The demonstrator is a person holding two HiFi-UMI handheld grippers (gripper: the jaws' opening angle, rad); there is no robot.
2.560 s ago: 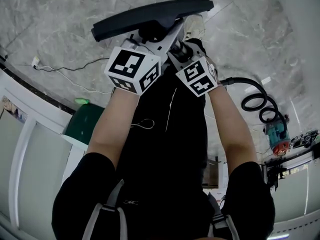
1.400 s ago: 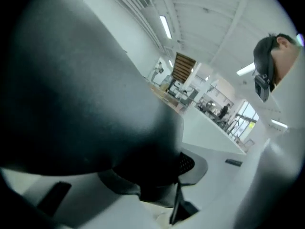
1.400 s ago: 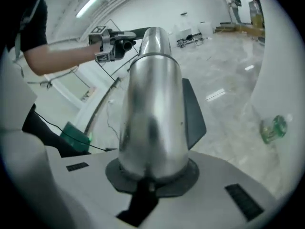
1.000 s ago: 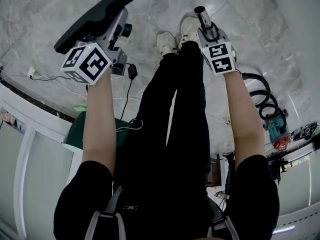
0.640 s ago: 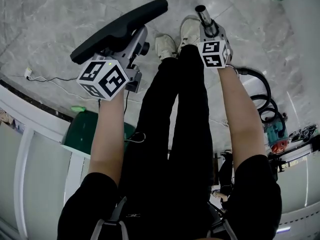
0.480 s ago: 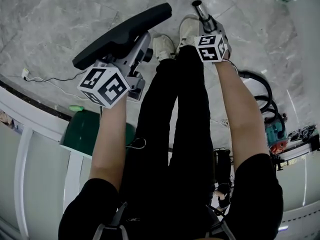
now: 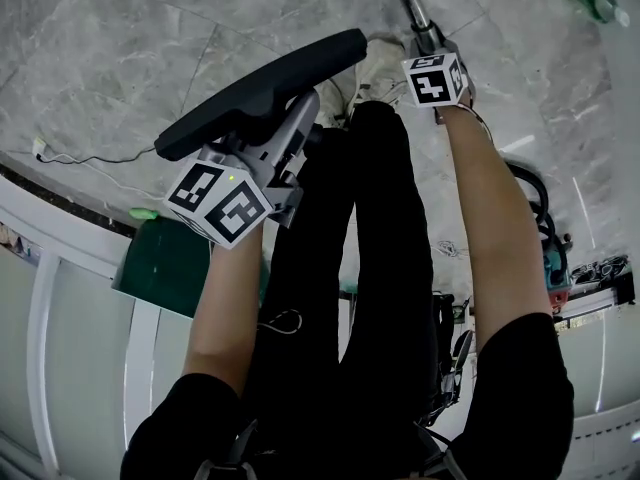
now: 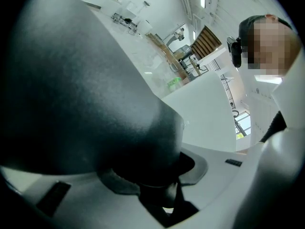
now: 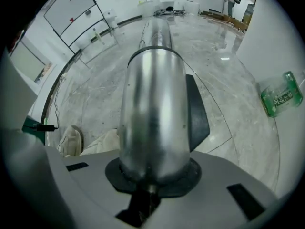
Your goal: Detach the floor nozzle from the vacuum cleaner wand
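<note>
With your left gripper (image 7: 283, 140) fingers clamped on the floor nozzle (image 7: 262, 76) and your right gripper (image 7: 428, 46) fingers on the wand (image 7: 412, 8), well apart, detaching looks done; lay both gently on the floor (image 7: 110, 28).

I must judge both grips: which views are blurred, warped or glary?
Left gripper view: the floor nozzle fills most of the frame, dark and out of focus. Right gripper view: strong fisheye bend, soft sheen on the wand. Head view: reasonably sharp, evenly lit.

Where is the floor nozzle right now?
In the head view the floor nozzle is upper left of centre, held in the left gripper above the marble floor, separate from the wand in the right gripper at upper right.
</note>
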